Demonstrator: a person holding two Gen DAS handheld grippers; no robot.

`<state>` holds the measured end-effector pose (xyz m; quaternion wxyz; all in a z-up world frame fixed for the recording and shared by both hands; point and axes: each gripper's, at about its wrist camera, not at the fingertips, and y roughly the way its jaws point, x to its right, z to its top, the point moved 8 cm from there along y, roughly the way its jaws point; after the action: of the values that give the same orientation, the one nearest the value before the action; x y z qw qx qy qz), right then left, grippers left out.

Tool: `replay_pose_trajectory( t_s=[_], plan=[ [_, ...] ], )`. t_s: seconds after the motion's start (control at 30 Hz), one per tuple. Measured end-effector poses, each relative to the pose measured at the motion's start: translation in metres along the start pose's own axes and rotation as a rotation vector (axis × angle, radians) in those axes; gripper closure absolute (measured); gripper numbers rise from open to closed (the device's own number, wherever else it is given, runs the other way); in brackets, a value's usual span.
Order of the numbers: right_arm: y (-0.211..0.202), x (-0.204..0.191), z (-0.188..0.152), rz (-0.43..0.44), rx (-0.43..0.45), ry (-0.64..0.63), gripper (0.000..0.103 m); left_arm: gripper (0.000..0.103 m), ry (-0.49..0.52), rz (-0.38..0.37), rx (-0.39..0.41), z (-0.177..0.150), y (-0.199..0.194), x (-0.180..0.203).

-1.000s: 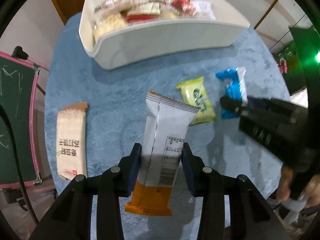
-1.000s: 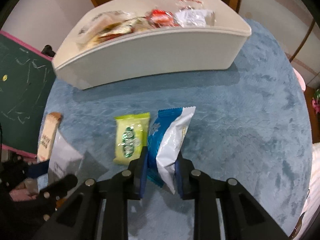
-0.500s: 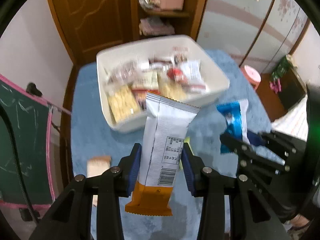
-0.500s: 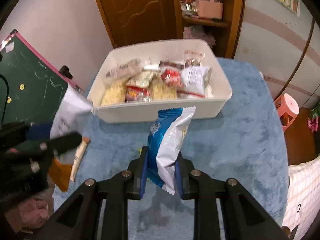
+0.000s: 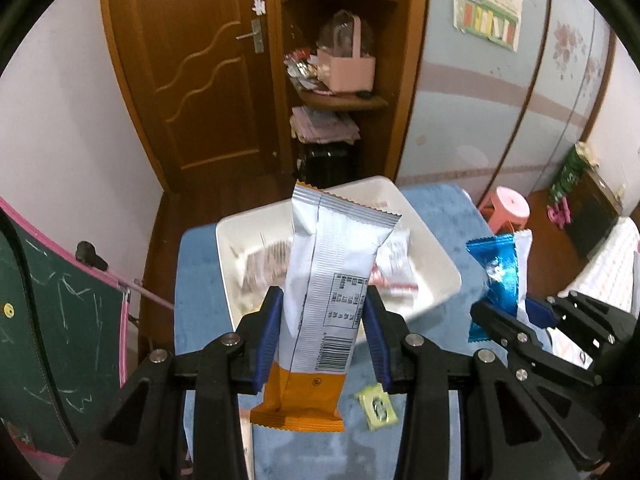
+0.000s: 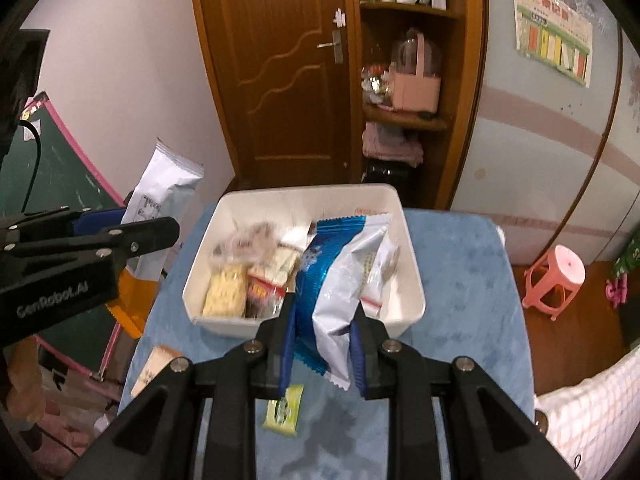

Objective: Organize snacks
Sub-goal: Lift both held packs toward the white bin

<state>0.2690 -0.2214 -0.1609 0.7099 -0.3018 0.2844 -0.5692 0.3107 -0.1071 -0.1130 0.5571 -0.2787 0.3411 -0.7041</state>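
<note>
- Table [image 6: 460, 280], one, covered in blue cloth; seen across the lower centre of both views.
- White bin [image 6: 408, 312], one, at frame centre on the table; several wrapped snacks lie in it, too blurred for an exact count.
- Silver-and-orange packet [image 5: 328, 292], one, at the centre of the left wrist view, raised in front of the bin; clamped at mid-length by the left gripper [image 5: 322, 328], whose jaws are closed onto its sides.
- Blue-and-white packet [image 6: 340, 280], one, at the centre of the right wrist view, in front of the bin; pinched by the right gripper [image 6: 322, 344], with jaws closed tight on it.
- Tan packet [image 6: 154, 368], one, lower left of the right wrist view, lying on the table, not yet collected.
- Green packet [image 6: 284, 408], one, lower centre, lying on the table just below the right gripper, not yet collected.
- Step judged in hand: both held packets to be carried over the bin and dropped in.
- Handling advice: each packet is best brought fully past the near wall before release; the longer packet should be laid flat so that nothing overhangs the rim.
</note>
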Motion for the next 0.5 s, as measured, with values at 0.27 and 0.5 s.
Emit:
replay_pose_trajectory(
  t_s=[0.27, 0.5],
  plan=[
    [0.012, 0.012, 0.045, -0.012, 0.054, -0.013, 0.079, 0.064, -0.026, 0.020, 0.037, 0.047, 0.012, -0.004],
    [0.032, 0.022, 0.078, -0.004, 0.054, 0.002, 0.079, 0.064, -0.035, 0.039, 0.033, 0.073, 0.034, -0.003]
  ],
)
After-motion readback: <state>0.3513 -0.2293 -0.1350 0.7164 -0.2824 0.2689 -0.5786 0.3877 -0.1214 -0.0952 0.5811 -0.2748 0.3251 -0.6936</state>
